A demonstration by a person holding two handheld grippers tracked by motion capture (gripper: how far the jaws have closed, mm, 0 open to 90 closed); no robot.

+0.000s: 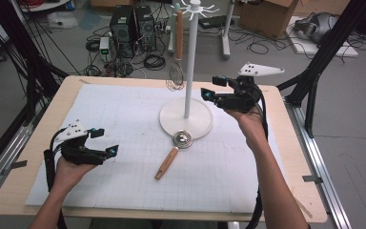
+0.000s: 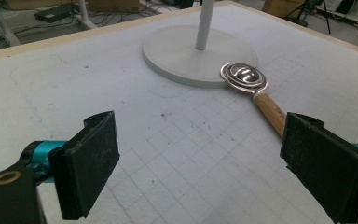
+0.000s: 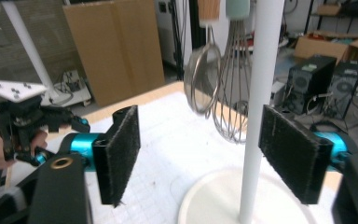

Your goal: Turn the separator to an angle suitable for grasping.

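Spoon [image 1: 173, 153] with wooden handle lies flat on the surface [image 1: 124, 124], bowl touching the rim of the white stand's base [image 1: 171, 117], handle angled toward the person. Whisk [image 1: 176, 76] and strainer [image 3: 201, 84] already hang from the stand. Left hand-held gripper [image 1: 104, 141]: jaws wide, empty, aimed at the spoon. Right hand-held gripper [image 1: 212, 87]: jaws wide apart, nothing between the pads, beside the pole [image 1: 190, 67]. Advice: pinch handle mid-length, squarely, lift level before hooking.

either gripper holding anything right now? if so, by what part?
Nothing held. Left gripper and right gripper both have open, empty jaws; the spoon lies loose on the mat.
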